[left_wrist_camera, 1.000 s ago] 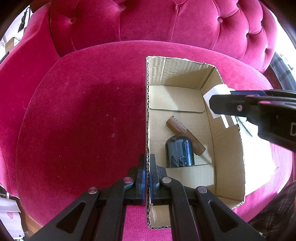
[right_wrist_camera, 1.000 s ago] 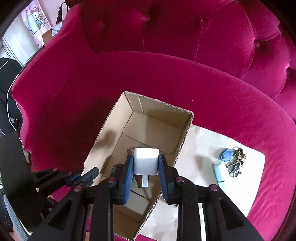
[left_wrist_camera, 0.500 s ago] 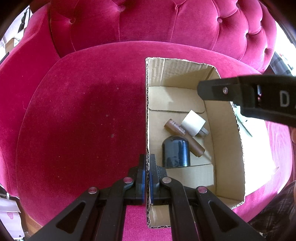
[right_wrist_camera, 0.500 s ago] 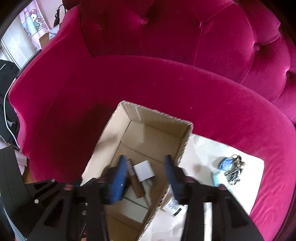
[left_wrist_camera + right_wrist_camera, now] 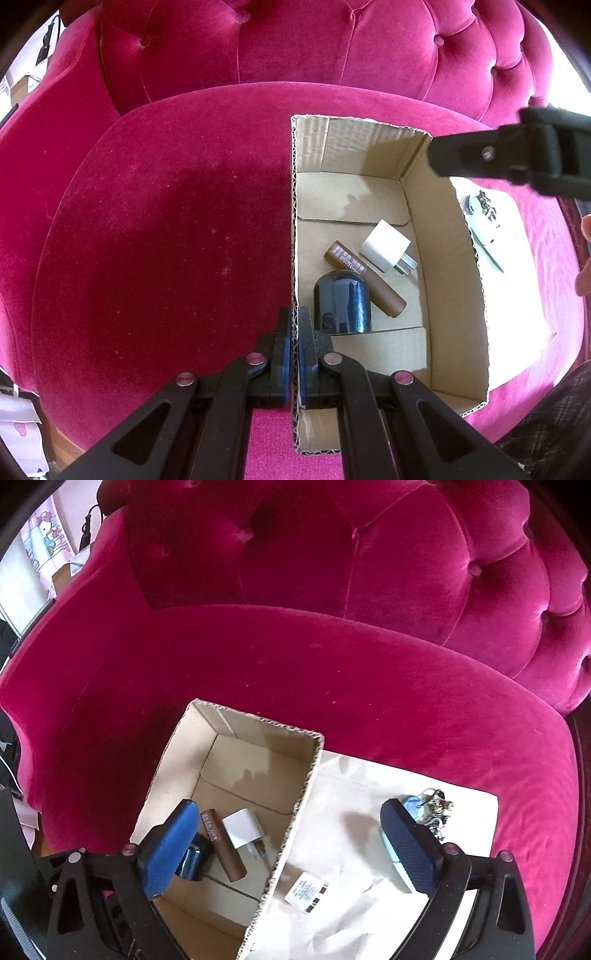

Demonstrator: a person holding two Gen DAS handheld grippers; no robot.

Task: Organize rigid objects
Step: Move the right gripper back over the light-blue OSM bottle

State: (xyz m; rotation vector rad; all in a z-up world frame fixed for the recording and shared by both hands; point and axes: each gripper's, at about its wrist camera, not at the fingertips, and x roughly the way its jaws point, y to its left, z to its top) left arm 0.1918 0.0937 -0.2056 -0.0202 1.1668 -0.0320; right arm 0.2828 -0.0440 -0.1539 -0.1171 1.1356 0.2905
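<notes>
Already the white charger (image 5: 385, 250) lay inside the cardboard box (image 5: 443, 258); the right gripper (image 5: 291, 849) had just been opening, wide and empty. The left gripper (image 5: 294, 354) pinched the box wall; slipping there could tip all 3 items.

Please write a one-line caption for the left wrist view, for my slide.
Left gripper clamps the cardboard box wall; white charger, brown tube and dark jar lie inside.
</notes>
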